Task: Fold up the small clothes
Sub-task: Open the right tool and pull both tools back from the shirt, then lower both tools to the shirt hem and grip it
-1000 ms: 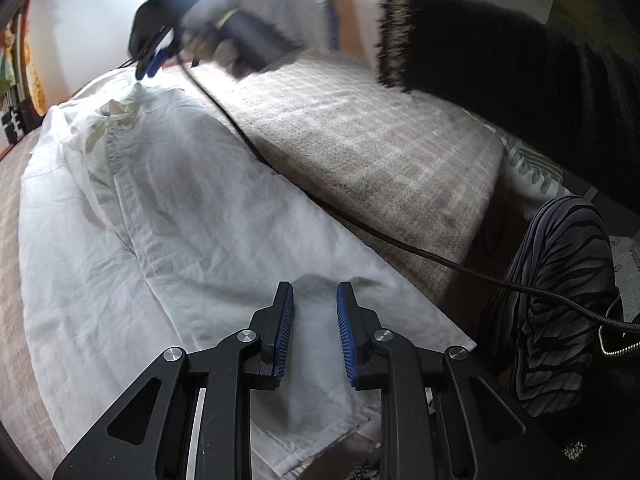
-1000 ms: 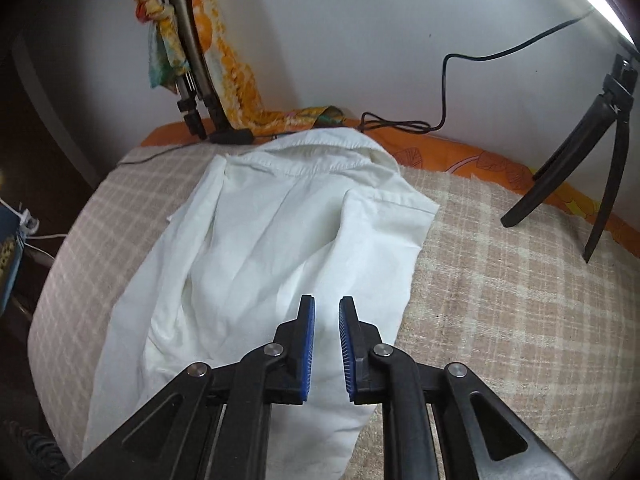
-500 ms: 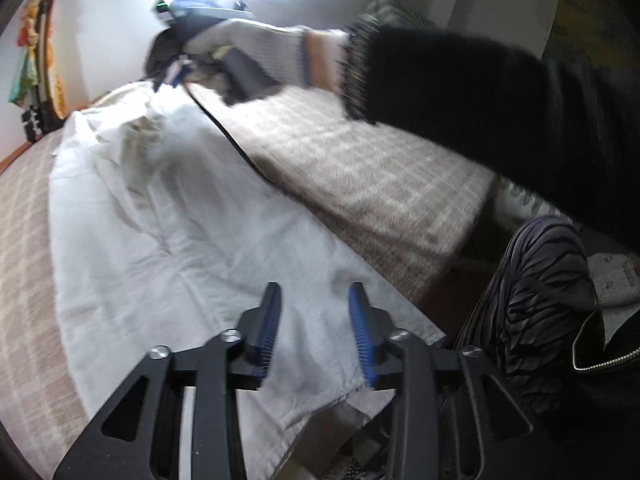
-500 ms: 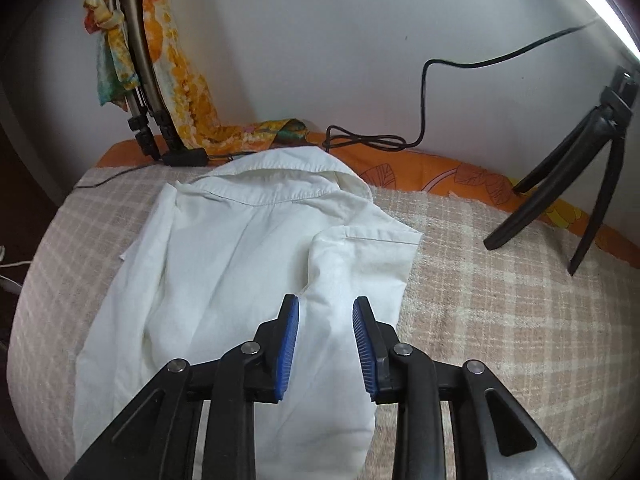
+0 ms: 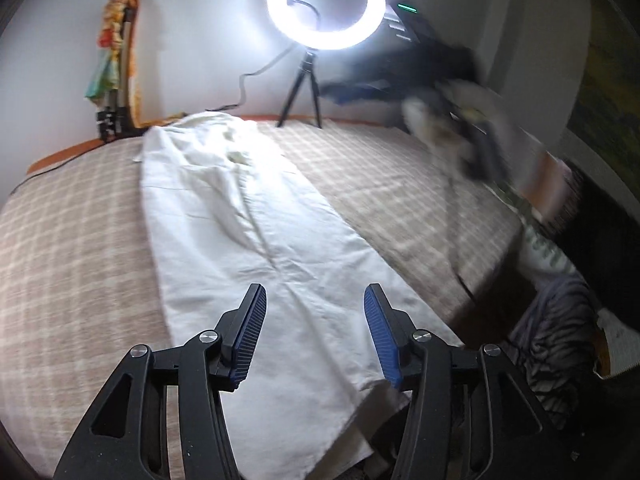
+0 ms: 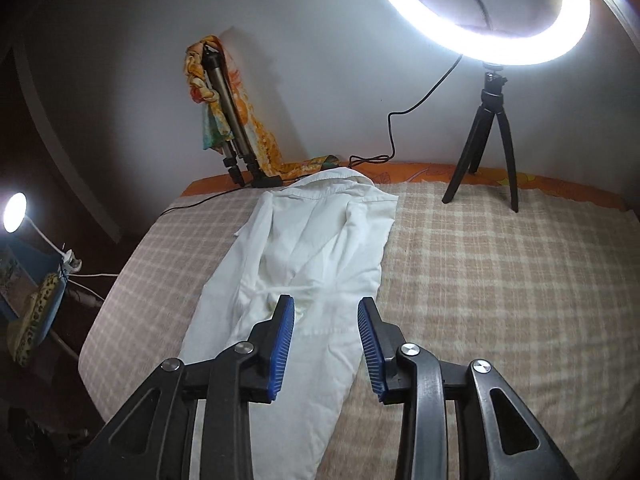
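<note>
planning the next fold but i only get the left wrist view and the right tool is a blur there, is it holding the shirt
Observer: No. The right tool is open. Its jaws have just been opening, with no cloth between them.
Operator: where's the collar
Observer: The collar of the white shirt lies at the far end, by the wall. The side nearer the ring light is folded in over the body.
Operator: anything beside the bed
Observer: A small lit lamp stands off its left edge.
</note>
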Demonstrator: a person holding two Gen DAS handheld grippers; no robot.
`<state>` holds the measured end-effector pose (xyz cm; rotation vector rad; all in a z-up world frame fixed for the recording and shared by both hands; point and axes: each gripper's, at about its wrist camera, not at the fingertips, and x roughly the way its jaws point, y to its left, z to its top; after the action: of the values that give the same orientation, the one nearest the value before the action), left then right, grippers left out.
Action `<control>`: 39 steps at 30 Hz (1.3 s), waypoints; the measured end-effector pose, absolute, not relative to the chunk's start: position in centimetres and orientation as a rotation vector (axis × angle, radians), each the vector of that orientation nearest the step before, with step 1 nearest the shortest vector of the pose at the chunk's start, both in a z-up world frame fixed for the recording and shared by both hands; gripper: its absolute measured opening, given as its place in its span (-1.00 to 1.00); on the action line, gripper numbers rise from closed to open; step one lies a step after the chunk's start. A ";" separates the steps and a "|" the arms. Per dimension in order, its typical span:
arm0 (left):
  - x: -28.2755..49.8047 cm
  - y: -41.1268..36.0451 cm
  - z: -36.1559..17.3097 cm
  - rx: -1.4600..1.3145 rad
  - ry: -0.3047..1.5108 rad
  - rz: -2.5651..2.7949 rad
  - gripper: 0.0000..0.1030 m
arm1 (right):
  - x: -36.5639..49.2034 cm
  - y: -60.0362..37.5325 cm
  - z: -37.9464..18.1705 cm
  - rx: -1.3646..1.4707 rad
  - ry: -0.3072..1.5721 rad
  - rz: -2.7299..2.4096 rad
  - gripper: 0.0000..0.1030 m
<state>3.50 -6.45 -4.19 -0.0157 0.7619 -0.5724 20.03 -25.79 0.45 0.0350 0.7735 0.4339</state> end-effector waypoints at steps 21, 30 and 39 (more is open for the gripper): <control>3.1 -3.9 -0.2 0.039 0.599 -0.286 0.56 | 6.4 -29.6 -2.6 -0.003 0.651 0.345 0.37; 2.8 -3.2 -0.5 0.027 0.619 -0.264 0.56 | 4.1 -29.2 -4.1 -0.039 0.604 0.312 0.59; 2.6 -2.1 -3.1 -0.020 0.749 -0.265 0.56 | 3.0 -28.7 -7.7 -0.051 0.710 0.334 0.59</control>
<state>2.59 -2.14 -3.13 -0.0199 0.7494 -0.2649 3.00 -28.74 -7.66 -0.0513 0.7100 0.3336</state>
